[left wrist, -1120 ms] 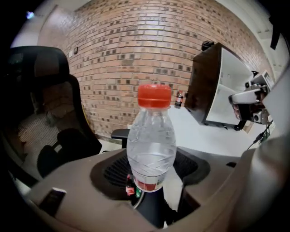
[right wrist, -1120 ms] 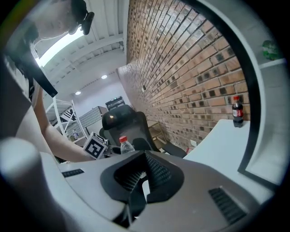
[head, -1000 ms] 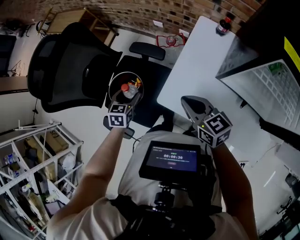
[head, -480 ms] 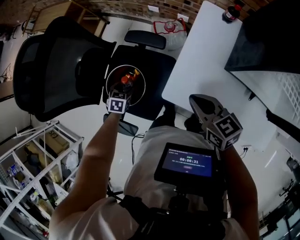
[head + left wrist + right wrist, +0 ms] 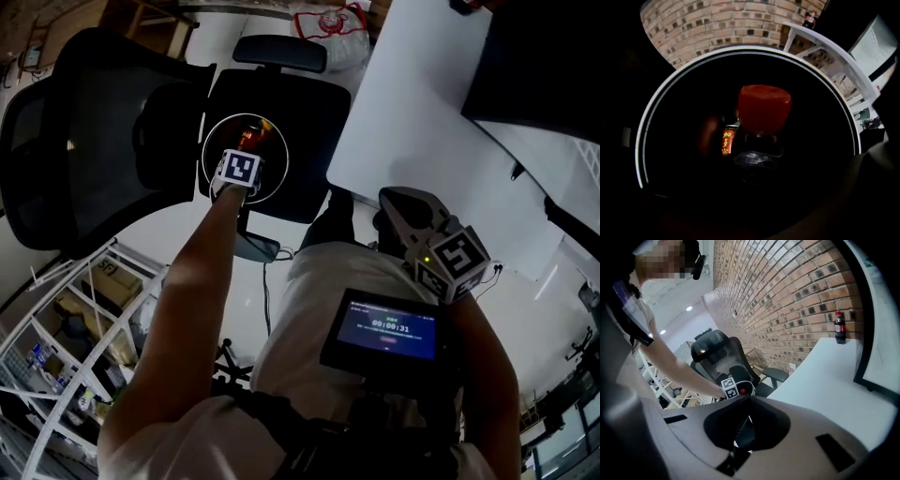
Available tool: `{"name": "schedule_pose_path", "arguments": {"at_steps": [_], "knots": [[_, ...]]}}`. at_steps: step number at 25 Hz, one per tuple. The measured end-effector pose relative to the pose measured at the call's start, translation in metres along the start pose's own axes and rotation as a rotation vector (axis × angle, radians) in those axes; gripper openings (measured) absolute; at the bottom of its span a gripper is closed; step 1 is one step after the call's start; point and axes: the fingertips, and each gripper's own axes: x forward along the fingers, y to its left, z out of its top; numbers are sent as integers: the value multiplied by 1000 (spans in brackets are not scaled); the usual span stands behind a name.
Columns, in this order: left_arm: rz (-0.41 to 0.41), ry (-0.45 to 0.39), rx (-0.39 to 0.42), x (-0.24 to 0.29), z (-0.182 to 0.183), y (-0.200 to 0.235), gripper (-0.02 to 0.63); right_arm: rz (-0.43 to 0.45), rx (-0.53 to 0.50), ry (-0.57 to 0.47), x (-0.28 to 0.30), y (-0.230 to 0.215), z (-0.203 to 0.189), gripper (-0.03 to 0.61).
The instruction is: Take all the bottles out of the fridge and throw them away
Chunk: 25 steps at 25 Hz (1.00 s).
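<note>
L gripper (image 5: 244,148) holds red-cap bottle (image 5: 764,110) down in bin (image 5: 641,140) w/ can (image 5: 727,140); R gripper (image 5: 394,204) closed, empty.

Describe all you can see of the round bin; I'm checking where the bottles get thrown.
The bin is round, with a thin white rim and a dark inside, upright and open-topped. It seems to sit on the seat of the black office chair. Inside its rim show a clear bottle with a red cap and a red can with yellow characters. The left gripper hangs over its mouth.
</note>
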Motion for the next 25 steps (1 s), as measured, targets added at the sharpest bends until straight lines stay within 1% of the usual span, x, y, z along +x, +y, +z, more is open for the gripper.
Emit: {"name": "schedule_pose_path", "arguments": {"at_steps": [1, 2, 3, 5, 6, 9, 12, 14, 17, 20, 22, 25], "knots": [[-21, 64, -19, 6, -9, 0, 308, -7, 3, 0, 0, 0, -1, 3], [-29, 100, -29, 10, -12, 1, 310, -14, 5, 0, -1, 0, -2, 3], [-27, 116, -29, 14, -13, 4, 313, -20, 9, 3, -3, 0, -3, 3], [-9, 135, -12, 19, -12, 9, 317, -31, 23, 23, -10, 1, -5, 3], [-4, 144, 0, 21, -12, 10, 332, -40, 31, 30, -13, 0, -6, 3], [10, 172, 16, 21, -13, 12, 337, -69, 39, 19, -23, -5, -4, 3], [75, 159, 37, 8, -12, 15, 336, -81, 29, -16, -30, -7, 0, 3], [118, 119, 38, -4, -9, 15, 336, -87, 13, -55, -32, -8, 4, 3], [170, 35, 39, -26, 0, 20, 334, -83, 7, -95, -32, -7, 12, 3], [184, -54, 31, -48, 1, 14, 319, -79, -2, -134, -35, -8, 20, 3], [195, -158, 35, -68, 6, 3, 232, -78, -15, -164, -41, -9, 25, 3], [205, -334, 66, -110, 21, -28, 166, -87, -19, -203, -53, -13, 29, 3]]}}
